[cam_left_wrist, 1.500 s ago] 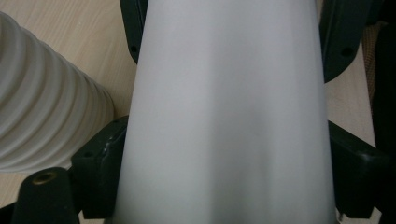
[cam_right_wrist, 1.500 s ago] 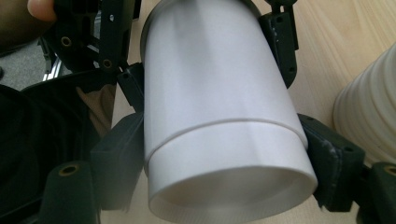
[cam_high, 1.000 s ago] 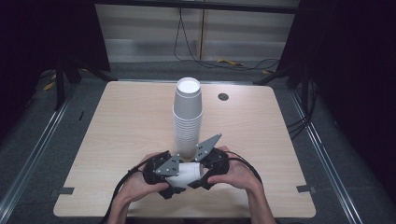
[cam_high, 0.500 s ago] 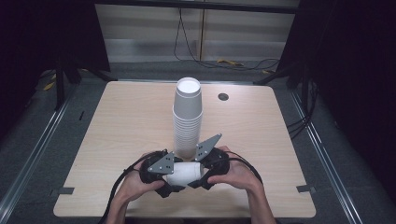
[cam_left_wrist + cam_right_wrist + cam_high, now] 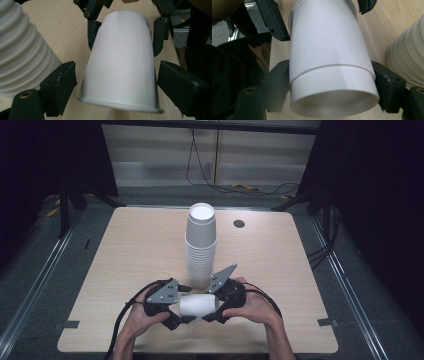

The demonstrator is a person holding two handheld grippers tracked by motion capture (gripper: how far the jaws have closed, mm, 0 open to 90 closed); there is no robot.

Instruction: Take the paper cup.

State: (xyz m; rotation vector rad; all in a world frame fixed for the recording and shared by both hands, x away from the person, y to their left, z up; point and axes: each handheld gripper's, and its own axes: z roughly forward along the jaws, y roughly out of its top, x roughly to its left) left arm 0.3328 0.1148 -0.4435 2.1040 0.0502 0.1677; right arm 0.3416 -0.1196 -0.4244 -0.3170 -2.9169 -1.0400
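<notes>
Paper cup [image 5: 197, 304], plain white and unmarked, lies on its side just in front of the foot of the tall cup stack [image 5: 200, 245], held level between the two grippers. In the left gripper view the cup [image 5: 122, 62] tapers away from the camera: its wide rolled rim is nearest and its narrow end is farthest, where the other gripper grips it. In the right gripper view the cup [image 5: 329, 55] shows a recessed bottom ringed by a raised band, with the body widening beyond it. Its surface is smooth and matte, with no dents that can be seen.

The left gripper [image 5: 172, 312], on the side of the cup away from the stack's right, has just been closing its jaws, with the cup's wide end between them; in its own view the left gripper [image 5: 116, 82] has both pads at the cup's walls, though a thin gap seems to remain on the left pad. The right gripper [image 5: 215, 307] pinches the narrow end, and in its own view the right gripper [image 5: 332, 80] presses both pads against the cup's band.

The stack stands upright at the middle of the table [image 5: 125, 245], its ribbed rims [image 5: 20, 55] showing just beside the held cup.
</notes>
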